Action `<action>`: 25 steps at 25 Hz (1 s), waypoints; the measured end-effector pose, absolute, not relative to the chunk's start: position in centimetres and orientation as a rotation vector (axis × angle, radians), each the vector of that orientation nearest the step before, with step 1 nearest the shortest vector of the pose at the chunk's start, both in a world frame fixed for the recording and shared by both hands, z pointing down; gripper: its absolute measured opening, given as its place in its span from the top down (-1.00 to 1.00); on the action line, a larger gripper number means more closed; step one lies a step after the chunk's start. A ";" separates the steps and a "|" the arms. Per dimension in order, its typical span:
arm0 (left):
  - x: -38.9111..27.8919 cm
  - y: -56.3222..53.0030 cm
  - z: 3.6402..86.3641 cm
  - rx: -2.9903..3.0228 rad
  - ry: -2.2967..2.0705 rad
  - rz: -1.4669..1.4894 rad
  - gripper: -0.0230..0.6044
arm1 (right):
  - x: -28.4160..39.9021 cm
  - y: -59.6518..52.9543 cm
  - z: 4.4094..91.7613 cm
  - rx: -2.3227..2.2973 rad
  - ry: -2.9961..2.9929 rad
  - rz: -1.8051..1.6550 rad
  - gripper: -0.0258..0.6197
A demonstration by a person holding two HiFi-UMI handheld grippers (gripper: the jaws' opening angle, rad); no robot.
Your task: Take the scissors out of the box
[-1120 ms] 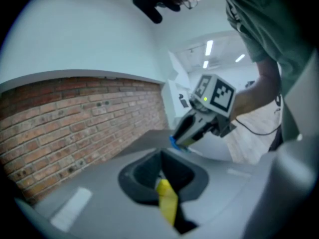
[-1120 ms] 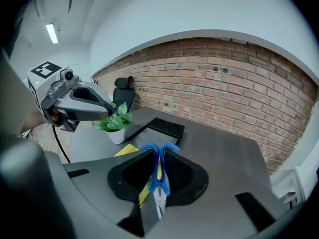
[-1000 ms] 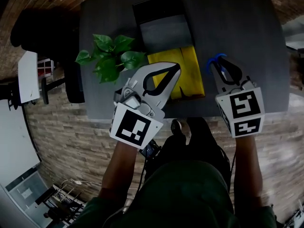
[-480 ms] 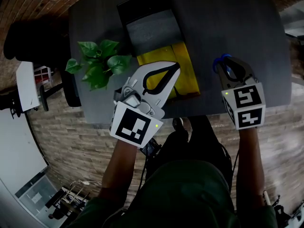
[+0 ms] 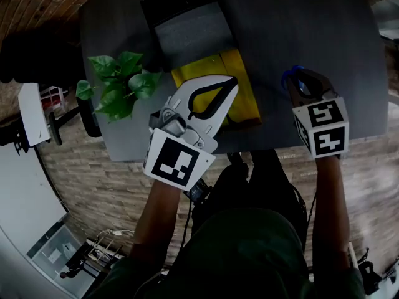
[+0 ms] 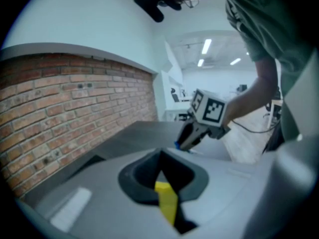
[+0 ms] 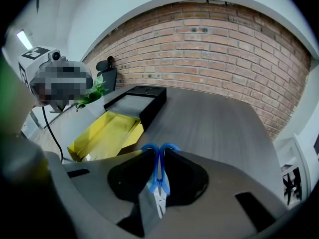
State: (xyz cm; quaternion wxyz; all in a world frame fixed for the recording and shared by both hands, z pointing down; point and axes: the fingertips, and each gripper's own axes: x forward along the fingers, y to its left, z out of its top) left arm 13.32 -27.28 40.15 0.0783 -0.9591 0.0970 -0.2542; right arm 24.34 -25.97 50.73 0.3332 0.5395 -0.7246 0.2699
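Blue-handled scissors sit clamped in my right gripper, handle loops at the fingertips and blades pointing back toward the camera. In the head view that gripper hangs over the dark table, right of the open yellow box, with a blue scissors loop showing at its tip. My left gripper hovers over the yellow box with its tips together. In the left gripper view the jaws of my left gripper meet at the tip, and a strip of the yellow box shows through the gap behind them.
A black tray with a grey inside lies just behind the yellow box. A green potted plant stands at the table's left. The dark grey table runs on to the right. A brick wall rises beyond its far edge.
My right gripper has come down toward the table with the scissors, drawing away from the box. The left gripper has sunk a little over the yellow box.
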 end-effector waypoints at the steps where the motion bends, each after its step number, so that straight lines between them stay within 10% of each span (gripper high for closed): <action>1: 13.4 -27.3 40.4 -2.875 0.289 -0.766 0.93 | 24.4 -26.0 51.2 1.402 -1.890 0.714 0.73; 25: 13.4 -28.6 43.9 -2.906 0.314 -0.836 0.93 | 25.3 -26.9 58.8 1.313 -1.835 0.833 0.72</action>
